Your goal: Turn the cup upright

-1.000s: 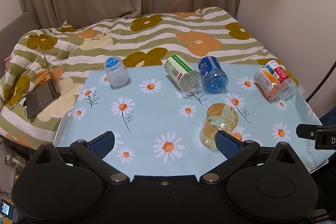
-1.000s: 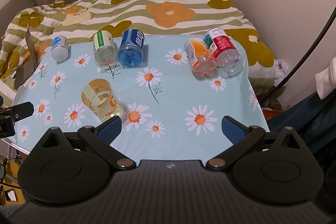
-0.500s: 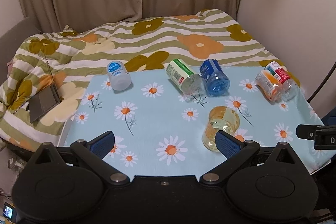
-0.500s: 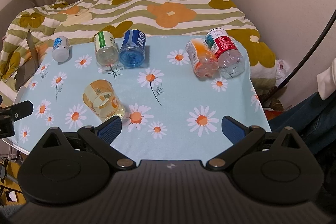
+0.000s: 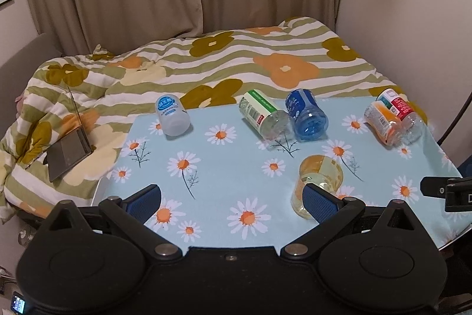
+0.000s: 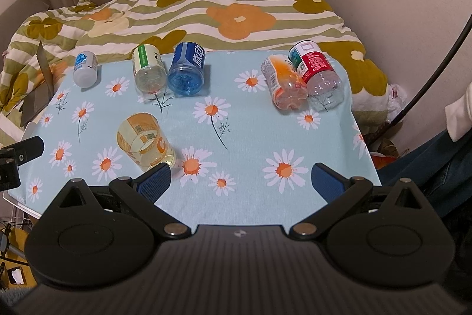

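A yellow see-through cup point(image 5: 320, 176) point(image 6: 144, 140) stands upright with its mouth up on the daisy-print tablecloth point(image 5: 224, 167), near the front. My left gripper point(image 5: 233, 197) is open and holds nothing; its right fingertip overlaps the cup's lower side in the image. My right gripper point(image 6: 242, 179) is open too, with the cup just beyond its left fingertip. Several bottle-cups lie on their sides along the far edge: white point(image 5: 172, 115), green-labelled point(image 5: 262, 115), blue point(image 5: 306, 115), orange point(image 6: 284, 86) and red-labelled point(image 6: 317, 76).
Behind the table is a bed with a striped floral quilt point(image 5: 265, 64), and a laptop point(image 5: 69, 149) rests on it at left. Curtains and a wall close off the back and right. A dark cable point(image 6: 436, 67) and a person's clothing point(image 6: 460, 120) are at far right.
The left wrist view has pulled back and tilted up a little, so the table sits lower in the frame. The right view has barely shifted. No object has moved.
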